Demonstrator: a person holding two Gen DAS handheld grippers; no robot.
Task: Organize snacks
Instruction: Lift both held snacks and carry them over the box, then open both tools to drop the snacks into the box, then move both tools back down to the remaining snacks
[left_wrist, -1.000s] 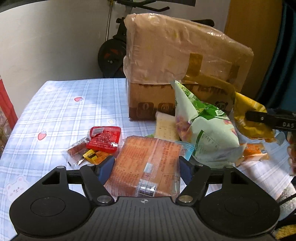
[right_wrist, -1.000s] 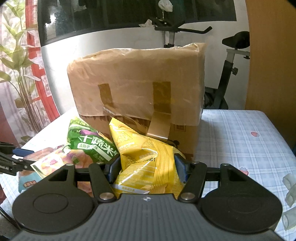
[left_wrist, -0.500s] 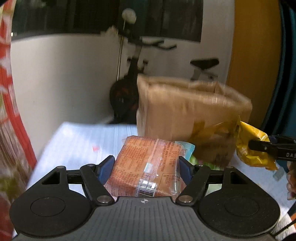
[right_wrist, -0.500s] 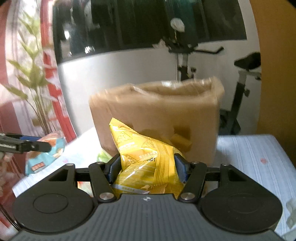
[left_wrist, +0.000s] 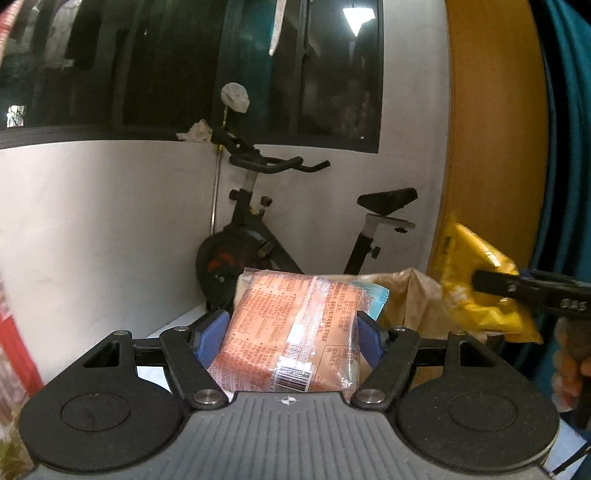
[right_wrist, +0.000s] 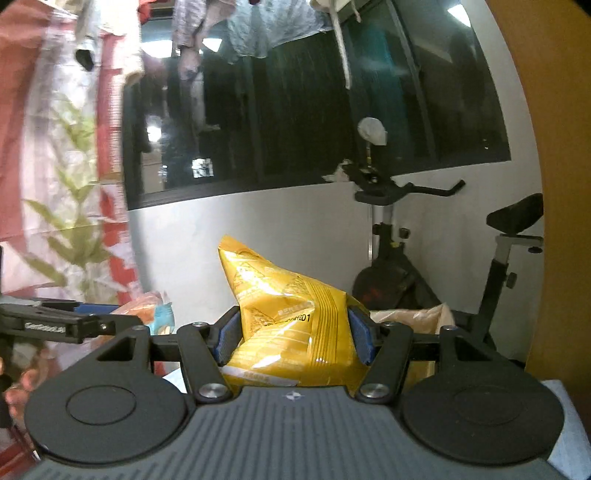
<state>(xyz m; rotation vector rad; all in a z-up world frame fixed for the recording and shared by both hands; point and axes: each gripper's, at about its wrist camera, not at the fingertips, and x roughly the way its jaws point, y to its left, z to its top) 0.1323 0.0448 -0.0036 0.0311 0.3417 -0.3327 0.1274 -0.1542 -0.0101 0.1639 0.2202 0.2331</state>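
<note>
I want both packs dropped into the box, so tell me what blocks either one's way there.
Nothing visible does. The left gripper holds the orange pack and the right gripper the yellow bag in the air, with the plastic-lined box rim just beyond. Its inside is out of view.

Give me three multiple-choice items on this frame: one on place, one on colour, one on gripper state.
1. Where is the exercise bike?
A. on the table
B. by the white wall behind the box
C. inside the box

2. What colour is the bag in the right gripper?
A. yellow
B. green
C. purple

3. What state is the left gripper in?
A. open, holding nothing
B. shut on the orange packet
C. out of view

Answers: 1 B, it stands against the wall beyond the wrapped box. 2 A, the yellow bag sits between the pads. 3 B, both pads press the orange packet.
</note>
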